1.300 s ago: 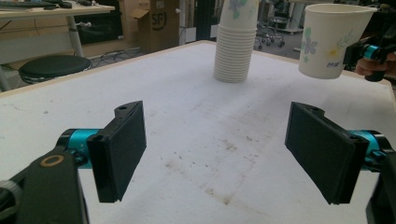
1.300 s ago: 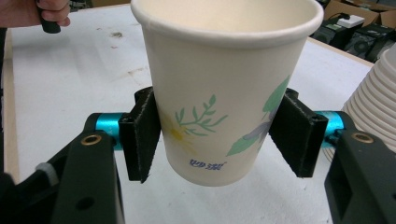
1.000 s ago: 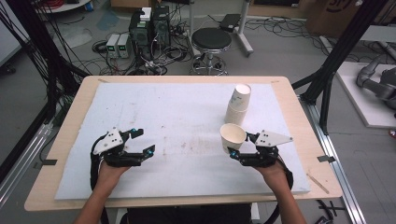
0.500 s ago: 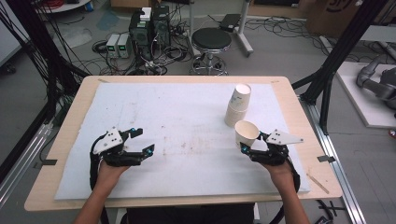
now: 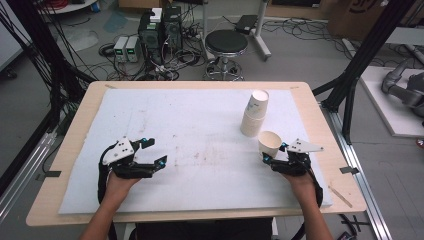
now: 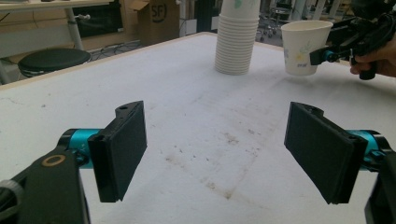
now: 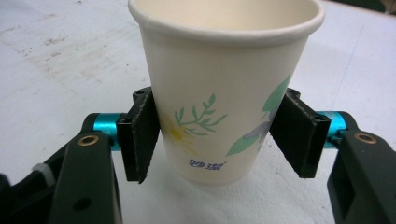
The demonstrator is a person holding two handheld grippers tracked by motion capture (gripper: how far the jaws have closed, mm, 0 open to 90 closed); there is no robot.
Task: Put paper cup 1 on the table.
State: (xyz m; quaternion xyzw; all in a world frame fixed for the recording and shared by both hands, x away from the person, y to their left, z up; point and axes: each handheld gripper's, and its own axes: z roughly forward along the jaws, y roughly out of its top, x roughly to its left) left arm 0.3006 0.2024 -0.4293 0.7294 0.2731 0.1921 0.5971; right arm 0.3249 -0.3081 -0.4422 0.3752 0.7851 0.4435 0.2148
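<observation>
Jaws of the right gripper [image 7: 217, 140] have just been opening around an upright paper cup [image 7: 219, 88], pads touching; next, pull clear without tipping it.

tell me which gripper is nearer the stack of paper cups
Right. The right gripper, holding a single cup, sits just beside the stack; the left gripper is far across the table.

cup [image 7: 219, 93] – matt printed paper | table cover [image 5: 190, 130] – rough, stained white | jaws – matt black
</observation>
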